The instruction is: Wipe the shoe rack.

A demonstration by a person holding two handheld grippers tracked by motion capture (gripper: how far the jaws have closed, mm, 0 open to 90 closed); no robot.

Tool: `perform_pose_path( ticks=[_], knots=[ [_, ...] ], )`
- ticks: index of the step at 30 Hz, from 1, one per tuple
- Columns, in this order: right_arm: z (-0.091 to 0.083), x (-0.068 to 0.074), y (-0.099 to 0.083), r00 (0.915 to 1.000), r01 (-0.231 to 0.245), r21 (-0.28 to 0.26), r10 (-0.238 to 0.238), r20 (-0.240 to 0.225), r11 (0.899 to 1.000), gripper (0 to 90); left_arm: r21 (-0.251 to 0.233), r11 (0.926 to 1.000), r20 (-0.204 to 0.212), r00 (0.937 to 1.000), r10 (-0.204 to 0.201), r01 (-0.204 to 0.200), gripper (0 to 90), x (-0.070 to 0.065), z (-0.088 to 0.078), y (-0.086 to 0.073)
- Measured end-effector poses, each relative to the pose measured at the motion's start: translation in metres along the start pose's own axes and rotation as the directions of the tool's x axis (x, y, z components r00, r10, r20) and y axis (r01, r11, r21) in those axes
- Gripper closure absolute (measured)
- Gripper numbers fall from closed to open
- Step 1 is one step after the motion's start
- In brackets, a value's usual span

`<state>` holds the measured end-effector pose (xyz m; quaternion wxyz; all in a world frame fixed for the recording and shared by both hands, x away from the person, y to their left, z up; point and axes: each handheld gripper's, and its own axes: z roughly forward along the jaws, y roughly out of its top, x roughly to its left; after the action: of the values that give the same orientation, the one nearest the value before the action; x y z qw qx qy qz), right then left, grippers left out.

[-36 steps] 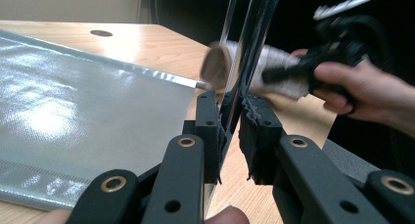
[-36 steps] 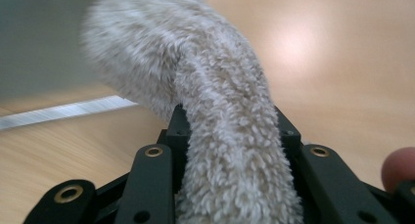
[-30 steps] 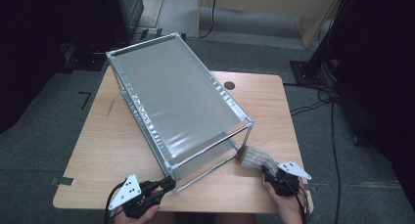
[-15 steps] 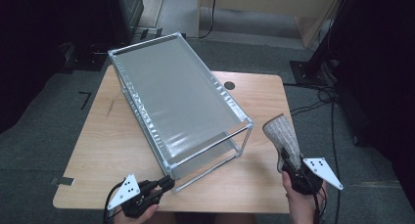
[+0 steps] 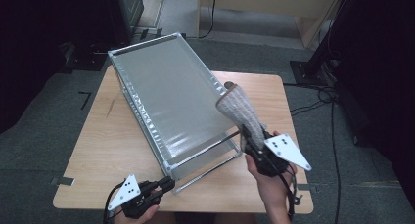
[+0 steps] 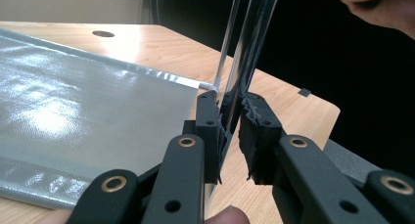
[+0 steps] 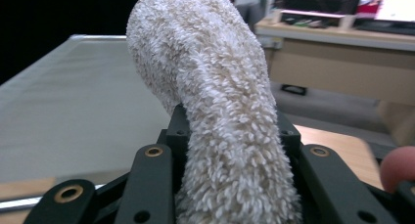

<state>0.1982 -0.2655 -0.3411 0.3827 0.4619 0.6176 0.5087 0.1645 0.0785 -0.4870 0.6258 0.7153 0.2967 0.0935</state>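
The right hand-held gripper has its jaws squeezed on a fuzzy rolled towel and holds it up in the air, beside the near right end of the big metal rack. The left hand-held gripper pinches a thin metal leg at the near corner of the rack, low on the table. The rack has a shiny grey sheet on its top shelf, and I see nothing lying on that shelf. A second ago the towel was down low by the right edge of the table, near the rack's foot. Now it is lifted high, and its far end sticks up over the rack's edge. The left hand-held gripper is in the same place as before. The right gripper view shows the towel's little fluffy loops up close, between the black jaws. The left gripper view shows the pads tight on the leg. The high view shows the whole rack standing crooked on the table.
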Motion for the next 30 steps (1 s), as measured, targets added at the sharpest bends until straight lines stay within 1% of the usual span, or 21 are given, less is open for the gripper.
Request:
perform_pose_path(
  ticks=[1,2,3,4,6,7,9,10,12,14,15,16,17,18,19,21,24,26,28,29,30],
  knots=[
    [0.008,0.008,0.0,0.9995,0.001,0.015,-0.001,-0.03,1.0,62.5,0.0,1.0,0.0,1.0,0.001,-0.001,79.2,0.0,0.0,0.0],
    [0.014,0.012,0.0,0.9981,0.011,0.022,-0.01,-0.061,1.0,59.6,0.001,1.0,0.001,1.0,0.001,-0.001,79.2,0.0,0.0,0.0],
    [0.024,0.019,-0.001,0.9933,0.016,0.051,-0.01,-0.115,0.999,47.5,0.001,1.0,0.001,1.0,0.001,-0.001,79.2,0.0,0.0,0.0],
    [0.031,0.023,-0.003,0.9907,0.007,0.07,0.003,-0.136,0.997,37.6,0.0,1.0,0.002,1.0,0.001,-0.001,79.2,0.0,0.0,0.0],
    [0.036,0.03,-0.005,0.9853,0.013,0.075,0.0,-0.171,0.997,22.8,0.0,1.0,0.003,1.0,0.001,-0.001,79.2,0.0,0.0,0.0],
    [0.034,0.032,-0.006,0.9852,0.019,0.066,-0.007,-0.171,0.998,18.0,-0.001,1.0,0.002,1.0,0.001,-0.001,79.2,0.0,0.0,0.0],
    [0.027,0.031,-0.007,0.9843,0.014,0.026,-0.01,-0.176,1.0,16.0,-0.002,1.0,0.002,1.0,0.002,-0.002,79.1,0.0,0.0,0.0],
    [0.024,0.028,-0.009,0.9853,0.006,0.019,-0.003,-0.171,1.0,17.7,-0.003,1.0,0.001,1.0,0.002,-0.002,79.2,0.0,0.0,0.0],
    [0.022,0.02,-0.013,0.9876,-0.004,0.037,0.01,-0.157,0.999,26.0,-0.002,1.0,0.002,1.0,0.003,-0.003,79.2,0.0,0.0,0.0],
    [0.023,0.013,-0.02,0.9839,-0.019,0.067,0.03,-0.176,0.998,36.2,0.0,1.0,0.002,1.0,0.005,-0.005,79.2,0.0,0.0,0.0],
    [0.024,0.011,-0.022,0.9832,-0.018,0.065,0.03,-0.18,0.998,40.8,0.0,1.0,0.003,1.0,0.004,-0.004,79.2,0.0,0.001,0.0],
    [0.023,0.012,-0.023,0.9833,-0.025,0.062,0.036,-0.179,0.998,48.8,0.002,1.0,0.003,1.0,0.005,-0.005,79.2,0.0,0.001,0.0],
    [0.022,0.012,-0.023,0.9836,-0.021,0.057,0.031,-0.178,0.998,54.3,0.001,1.0,0.002,1.0,0.005,-0.005,79.2,0.0,0.001,0.0],
    [0.021,0.015,-0.022,0.9811,-0.024,0.059,0.035,-0.19,0.998,60.2,0.0,1.0,0.002,1.0,0.004,-0.004,79.2,0.0,0.001,0.0],
    [0.021,0.019,-0.022,0.9827,-0.018,0.058,0.028,-0.183,0.998,63.2,0.0,1.0,0.002,1.0,0.004,-0.004,79.2,0.0,0.002,0.0],
    [0.019,0.031,-0.024,0.9832,-0.014,0.052,0.023,-0.181,0.999,65.0,0.003,1.0,0.0,1.0,0.003,-0.003,79.2,-0.001,0.002,0.0],
    [0.013,0.056,-0.027,0.9737,-0.014,0.034,0.022,-0.227,0.999,65.2,0.004,1.0,-0.002,1.0,0.002,-0.002,79.2,-0.001,0.002,0.0],
    [0.005,0.083,-0.032,0.9628,0.023,0.006,-0.021,-0.269,1.0,65.0,0.002,1.0,-0.002,1.0,0.006,-0.006,79.1,-0.001,0.002,0.0],
    [-0.002,0.104,-0.036,0.956,0.07,-0.026,-0.075,-0.284,0.997,64.9,0.007,0.9999,-0.007,0.9999,0.01,-0.01,79.3,-0.001,0.002,0.0],
    [-0.004,0.11,-0.037,0.9552,0.088,-0.033,-0.094,-0.281,0.996,64.9,0.004,0.9999,-0.01,0.9999,0.011,-0.011,79.4,-0.002,0.002,0.0],
    [-0.007,0.115,-0.038,0.9579,0.12,-0.039,-0.126,-0.258,0.992,64.9,0.007,0.9998,-0.014,0.9998,0.016,-0.016,79.5,-0.003,0.002,0.0]
  ],
)
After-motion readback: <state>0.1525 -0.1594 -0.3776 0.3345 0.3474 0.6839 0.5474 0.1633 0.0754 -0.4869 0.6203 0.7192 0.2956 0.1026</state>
